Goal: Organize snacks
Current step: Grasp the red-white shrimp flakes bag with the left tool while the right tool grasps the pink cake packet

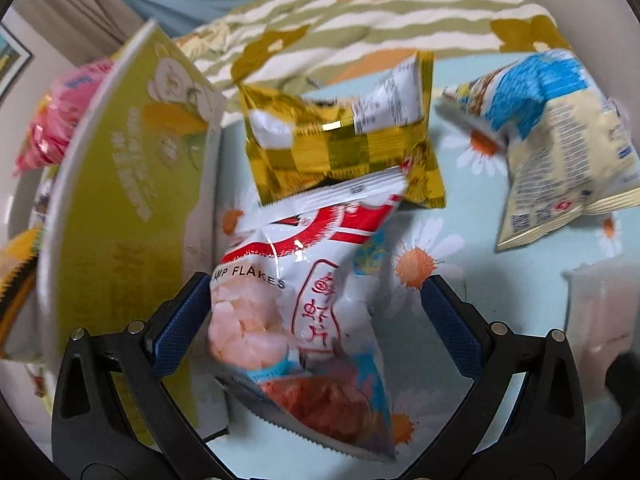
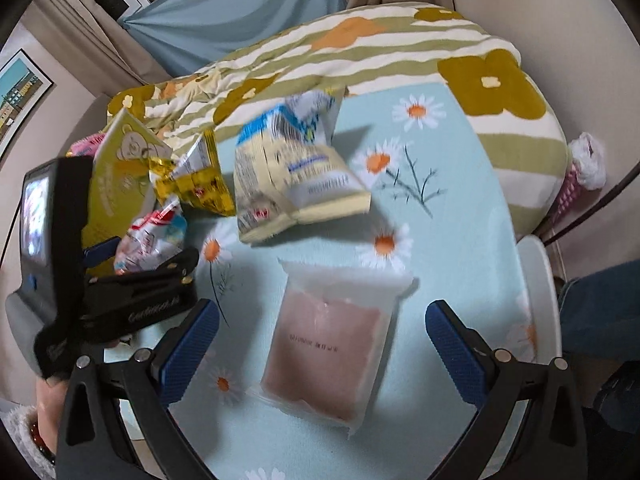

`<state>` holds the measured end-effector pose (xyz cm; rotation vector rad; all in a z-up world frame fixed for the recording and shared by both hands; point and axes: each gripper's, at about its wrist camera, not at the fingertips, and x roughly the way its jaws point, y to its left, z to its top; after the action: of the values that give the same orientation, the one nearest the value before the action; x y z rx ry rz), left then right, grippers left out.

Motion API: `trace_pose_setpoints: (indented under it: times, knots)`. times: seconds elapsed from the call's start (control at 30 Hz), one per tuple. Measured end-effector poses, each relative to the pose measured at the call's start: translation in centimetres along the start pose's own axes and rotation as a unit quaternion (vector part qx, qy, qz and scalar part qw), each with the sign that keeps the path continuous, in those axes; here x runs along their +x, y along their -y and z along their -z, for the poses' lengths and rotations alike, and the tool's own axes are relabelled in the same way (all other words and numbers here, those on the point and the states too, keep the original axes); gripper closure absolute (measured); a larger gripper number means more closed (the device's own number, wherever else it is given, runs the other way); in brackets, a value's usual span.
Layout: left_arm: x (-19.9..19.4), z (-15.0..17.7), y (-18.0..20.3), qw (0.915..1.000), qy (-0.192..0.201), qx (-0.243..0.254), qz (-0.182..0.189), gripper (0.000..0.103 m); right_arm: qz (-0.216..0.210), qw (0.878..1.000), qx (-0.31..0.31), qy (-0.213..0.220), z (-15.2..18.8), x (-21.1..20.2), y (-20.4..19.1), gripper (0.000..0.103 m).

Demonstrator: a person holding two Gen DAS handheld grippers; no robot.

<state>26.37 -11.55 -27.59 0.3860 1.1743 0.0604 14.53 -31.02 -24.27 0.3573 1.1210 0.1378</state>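
In the left wrist view my left gripper (image 1: 316, 312) is open around a white and red shrimp flakes bag (image 1: 304, 300) lying on the daisy tablecloth (image 1: 440, 360). A gold checked packet (image 1: 340, 152) lies just beyond it, and a blue and cream bag (image 1: 560, 152) lies at the right. A green box (image 1: 128, 208) stands at the left. In the right wrist view my right gripper (image 2: 322, 344) is open above a pink clear-wrapped packet (image 2: 328, 356). The left gripper (image 2: 140, 300) and the shrimp bag (image 2: 152, 240) show at the left there.
A pink bag (image 1: 60, 120) lies behind the green box. A striped flowered blanket (image 2: 360, 52) is bunched at the table's far side. The table's white rim (image 2: 540, 300) is at the right, with a person's leg (image 2: 600, 300) beside it.
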Motion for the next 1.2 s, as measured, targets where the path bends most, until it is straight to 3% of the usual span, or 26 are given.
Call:
trace_pose_setpoints:
  times: [0.1, 0.2, 0.47, 0.77, 1.13, 1.2]
  knots:
    - [1.1, 0.0, -0.1, 0.9999, -0.012, 0.001, 0.003, 0.001, 0.003, 1.0, -0.002, -0.002, 0.5, 0.4, -0.3, 0.0]
    - [1.0, -0.1, -0.7, 0.9995, -0.009, -0.01, 0.028, 0.015, 0.008, 1.0, -0.006, -0.005, 0.8, 0.9, -0.7, 0.0]
    - [-0.1, 1.1, -0.5, 0.9989, -0.009, 0.01, 0.045, 0.031, 0.028, 1.0, -0.01, 0.002, 1.0, 1.7, -1.4, 0.001]
    - [-1.6, 2.5, -0.3, 0.9963, -0.013, 0.01, 0.084, 0.036, 0.063, 0.998, -0.019, 0.001, 1.3, 2.7, -1.9, 0.012]
    - [-3.0, 4.1, -0.1, 0.9963, -0.005, 0.013, 0.084, 0.037, 0.099, 0.994, -0.053, 0.004, 2.5, 3.7, -3.0, 0.014]
    - [-2.9, 4.0, -0.1, 0.9965, -0.006, 0.013, 0.083, 0.037, 0.115, 0.991, -0.073, 0.007, 2.8, 3.7, -3.5, 0.025]
